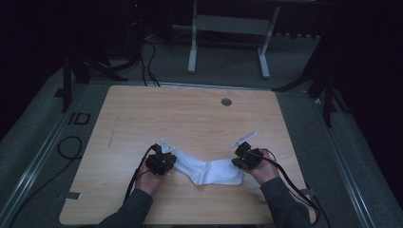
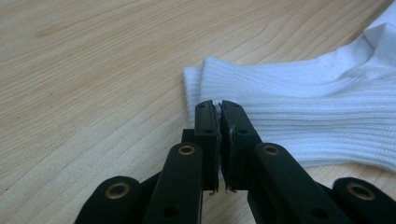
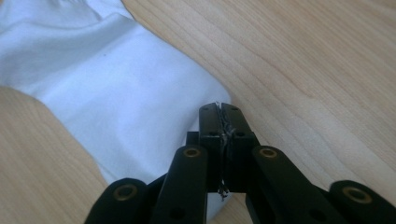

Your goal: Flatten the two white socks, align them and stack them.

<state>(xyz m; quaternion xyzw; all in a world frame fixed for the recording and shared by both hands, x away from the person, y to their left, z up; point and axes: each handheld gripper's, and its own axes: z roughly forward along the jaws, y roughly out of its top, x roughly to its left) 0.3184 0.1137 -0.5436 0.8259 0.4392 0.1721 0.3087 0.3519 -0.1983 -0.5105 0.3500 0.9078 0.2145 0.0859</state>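
A: The white sock lies bent on the near middle of the table. Grip?

B: Left gripper pinches the ribbed cuff, right gripper pinches the toe, both jaws closed on fabric.

A: Advice?

B: I'd pull both ends evenly, low, to flatten the bend without slipping

Beyond the white sock, the table lay bare and open; both grippers flanked the sock.
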